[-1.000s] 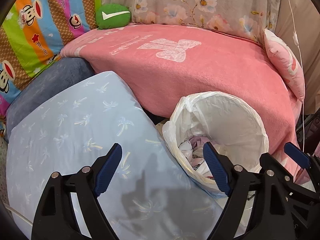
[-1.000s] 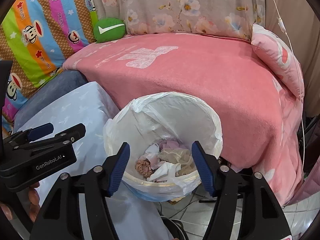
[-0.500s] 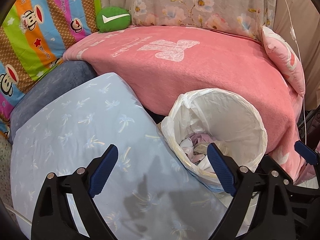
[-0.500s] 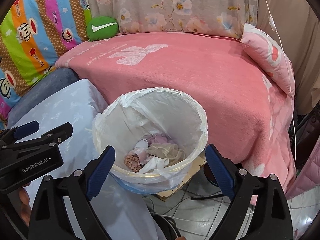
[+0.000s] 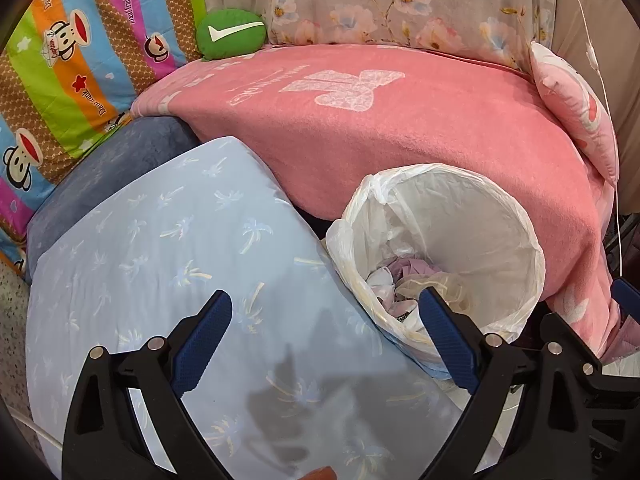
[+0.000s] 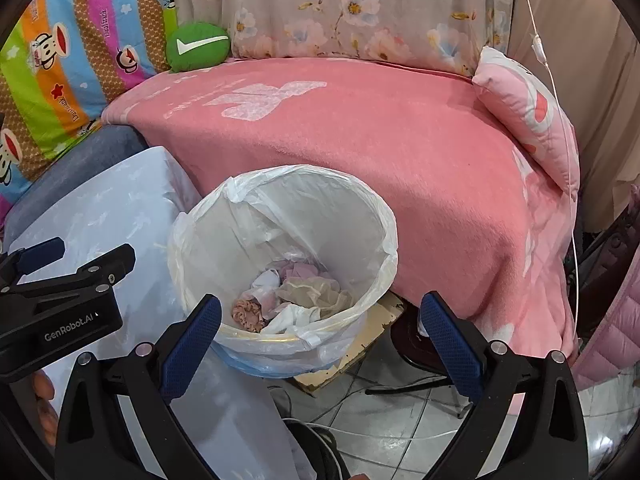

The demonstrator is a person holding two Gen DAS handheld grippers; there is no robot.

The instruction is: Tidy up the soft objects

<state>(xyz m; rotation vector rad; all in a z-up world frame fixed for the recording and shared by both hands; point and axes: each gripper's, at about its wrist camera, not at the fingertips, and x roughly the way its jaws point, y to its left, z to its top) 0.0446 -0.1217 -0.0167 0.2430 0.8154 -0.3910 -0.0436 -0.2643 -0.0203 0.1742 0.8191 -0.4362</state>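
Since both your grippers hang empty, the left gripper with jaws just spread wider and the right gripper gaping over the bin, you look between drops. The soft bits lie on its bottom. Next, I'd guess, the green cushion at eleven o'clock.

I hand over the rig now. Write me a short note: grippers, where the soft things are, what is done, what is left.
Left gripper: jaws just opened, nothing between, above the light blue pillow.
Right gripper: jaws just opened wide, empty, over the lined bin.
Done: small soft items lie in the bin.
Left, probably: green cushion and pink pillow sit on the pink blanket, untouched.
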